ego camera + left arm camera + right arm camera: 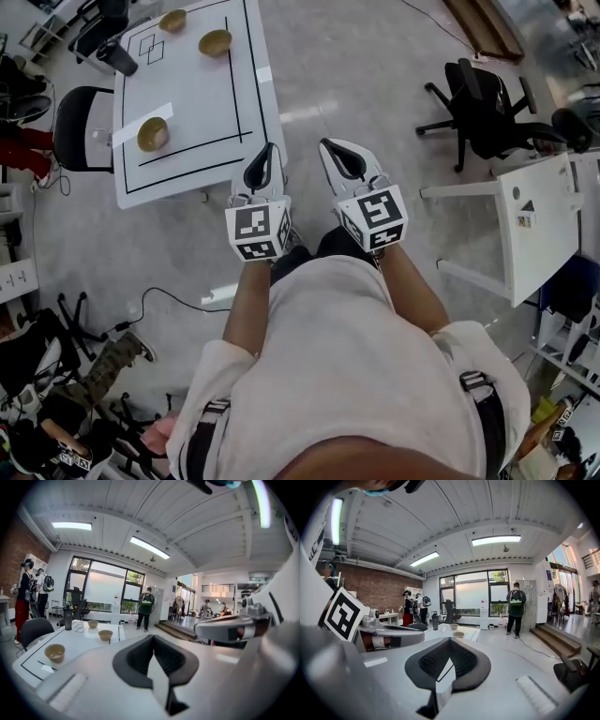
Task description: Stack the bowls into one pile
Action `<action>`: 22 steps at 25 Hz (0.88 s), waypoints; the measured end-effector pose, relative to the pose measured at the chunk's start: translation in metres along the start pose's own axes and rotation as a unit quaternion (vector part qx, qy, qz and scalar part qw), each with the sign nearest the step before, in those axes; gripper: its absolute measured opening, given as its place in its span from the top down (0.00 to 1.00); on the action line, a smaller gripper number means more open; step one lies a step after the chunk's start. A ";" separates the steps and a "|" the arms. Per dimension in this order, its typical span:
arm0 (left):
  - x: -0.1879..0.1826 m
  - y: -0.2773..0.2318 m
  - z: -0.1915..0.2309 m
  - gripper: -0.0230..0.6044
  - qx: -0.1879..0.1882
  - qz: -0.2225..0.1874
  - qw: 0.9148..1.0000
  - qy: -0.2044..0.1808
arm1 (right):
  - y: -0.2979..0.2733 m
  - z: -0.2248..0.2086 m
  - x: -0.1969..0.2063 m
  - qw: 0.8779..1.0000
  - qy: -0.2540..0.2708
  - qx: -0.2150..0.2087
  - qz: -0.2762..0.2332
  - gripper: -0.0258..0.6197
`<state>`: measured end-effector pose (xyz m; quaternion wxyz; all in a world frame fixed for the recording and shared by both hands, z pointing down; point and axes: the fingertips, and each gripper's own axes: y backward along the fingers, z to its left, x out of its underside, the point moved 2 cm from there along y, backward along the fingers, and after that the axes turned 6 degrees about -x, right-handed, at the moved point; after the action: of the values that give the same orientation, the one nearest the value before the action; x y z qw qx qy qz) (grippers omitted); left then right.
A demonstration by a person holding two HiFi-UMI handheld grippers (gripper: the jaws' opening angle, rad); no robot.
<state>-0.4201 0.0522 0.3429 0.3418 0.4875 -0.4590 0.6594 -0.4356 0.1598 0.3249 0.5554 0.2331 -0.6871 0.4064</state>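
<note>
Presently we find the left gripper (265, 155) and right gripper (330, 148) both closed, empty, near the table (187, 94). Its three bowls (215, 42) stand apart; the right gripper view hides the nearest bowl (153, 134).

So the white table (192, 98) has a black outline running round its top, plus two little overlapping squares (150, 47) marked toward the far left. Three tan bowls sit on it, all well apart. The near bowl (153, 134) is on a white strip (127, 134), the middle bowl (215, 42) is further back, and the far bowl (172, 20) is at the end. A dark bottle (117, 58) stands upright by the left edge.
</note>
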 end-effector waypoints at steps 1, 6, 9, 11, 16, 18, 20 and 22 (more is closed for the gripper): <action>0.001 -0.004 0.001 0.96 0.004 0.000 1.000 0.005 | -0.005 -0.003 0.003 1.000 -0.003 0.000 0.004 0.96; 0.006 -0.040 0.016 0.96 -0.008 0.024 1.000 0.005 | -0.041 -0.028 0.006 1.000 -0.016 -0.013 0.014 0.96; 0.001 -0.074 0.019 0.96 -0.023 0.026 0.999 0.005 | -0.067 -0.057 -0.001 0.999 -0.012 -0.029 0.011 0.96; -0.004 -0.102 0.019 0.96 -0.038 0.026 0.999 0.003 | -0.085 -0.082 -0.007 0.999 -0.006 -0.043 0.008 0.96; -0.029 -0.184 0.008 0.96 -0.069 0.027 0.997 -0.002 | -0.130 -0.164 -0.035 0.997 0.005 -0.075 -0.005 0.96; -0.040 -0.216 0.003 0.96 -0.080 0.027 0.996 0.002 | -0.147 -0.197 -0.045 0.996 0.008 -0.091 -0.003 0.96; -0.045 -0.243 -0.002 0.96 -0.097 0.030 0.995 0.008 | -0.163 -0.225 -0.049 0.994 0.013 -0.112 0.003 0.96; -0.045 -0.265 -0.006 0.96 -0.117 0.040 0.992 0.017 | -0.177 -0.249 -0.049 0.991 0.020 -0.132 0.011 0.96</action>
<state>-0.1715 0.1493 0.3713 0.3774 0.4139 -0.5463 0.6228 -0.1422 0.2575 0.3441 0.5903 0.1424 -0.7260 0.3229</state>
